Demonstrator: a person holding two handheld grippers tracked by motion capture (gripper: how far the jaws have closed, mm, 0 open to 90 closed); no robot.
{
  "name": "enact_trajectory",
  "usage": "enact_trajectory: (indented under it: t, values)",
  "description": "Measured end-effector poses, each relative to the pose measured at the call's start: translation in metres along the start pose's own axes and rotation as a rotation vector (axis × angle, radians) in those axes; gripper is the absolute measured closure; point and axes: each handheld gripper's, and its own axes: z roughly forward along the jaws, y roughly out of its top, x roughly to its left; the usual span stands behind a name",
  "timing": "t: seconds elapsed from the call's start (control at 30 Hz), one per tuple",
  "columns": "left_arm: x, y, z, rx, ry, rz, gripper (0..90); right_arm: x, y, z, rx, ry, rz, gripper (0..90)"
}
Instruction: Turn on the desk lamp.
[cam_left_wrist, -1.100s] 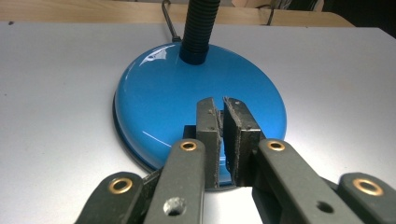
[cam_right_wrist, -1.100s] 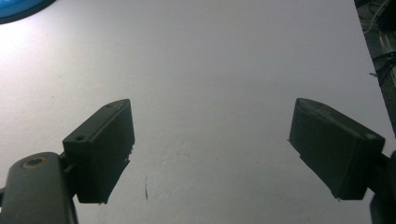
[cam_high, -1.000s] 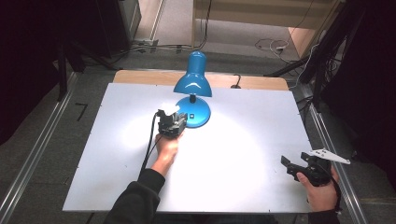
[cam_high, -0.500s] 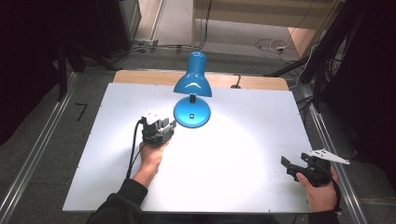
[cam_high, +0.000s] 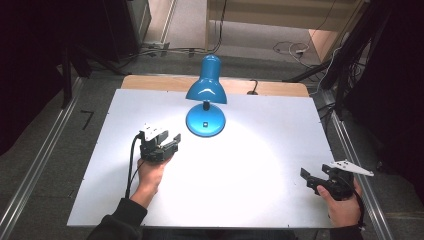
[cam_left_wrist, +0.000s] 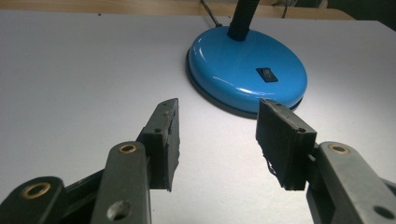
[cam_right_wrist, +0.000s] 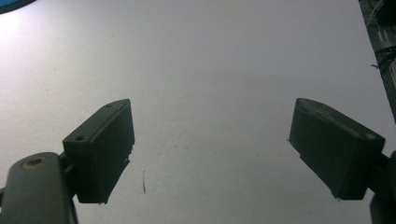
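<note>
Left gripper (cam_high: 170, 142) has backed away from lamp base (cam_high: 205, 122) — jaws just been opening, nothing between them; lamp lit, switching apparently done. Right gripper (cam_high: 312, 180) spread, idle.

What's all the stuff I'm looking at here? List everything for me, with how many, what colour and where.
desk lamp: one, blue, upright at the far middle of the table, lit, shade pointing down
lamp switch: one, black, on the lamp's round base
lamp cord: one, dark, running off the far edge of the table
table: one, white top with a wooden strip at the far edge
loose cables: several, light and dark, on the floor beyond the table
left gripper: one, black, near side of the lamp base, jaws just been opening, nothing between them
right gripper: one, black, near right corner of the table, jaws wide apart, nothing held
</note>
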Motion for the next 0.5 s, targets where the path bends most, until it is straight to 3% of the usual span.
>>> enact_trajectory:
  t: [0.5]
  values:
    - [0.009, -0.008, -0.026, -0.007, 0.001, -0.005, 41.9, -0.001, 0.0, -0.001, -0.007, -0.002, -0.006, 12.5]
